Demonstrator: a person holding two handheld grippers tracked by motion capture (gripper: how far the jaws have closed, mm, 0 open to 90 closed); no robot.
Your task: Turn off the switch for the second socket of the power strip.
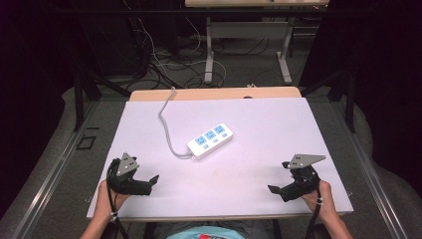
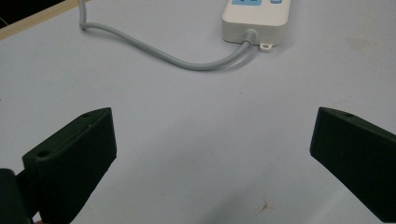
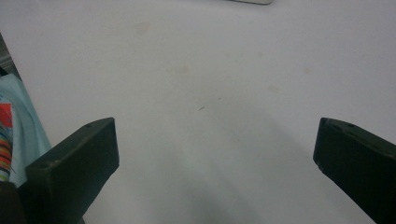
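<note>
Left hand-held gripper (image 1: pixel 149 182) low at the near left of the white bench (image 1: pixel 268 129), jaws spread wide and empty. Ahead and to its right, well apart, a white power strip (image 1: pixel 210 140) lying flat, long axis slanting from near-left to far-right, cord (image 1: pixel 166 124) end nearest this gripper. Right hand-held gripper (image 1: pixel 274 190) also released and empty, at the near right, somewhat farther from the strip.
</note>
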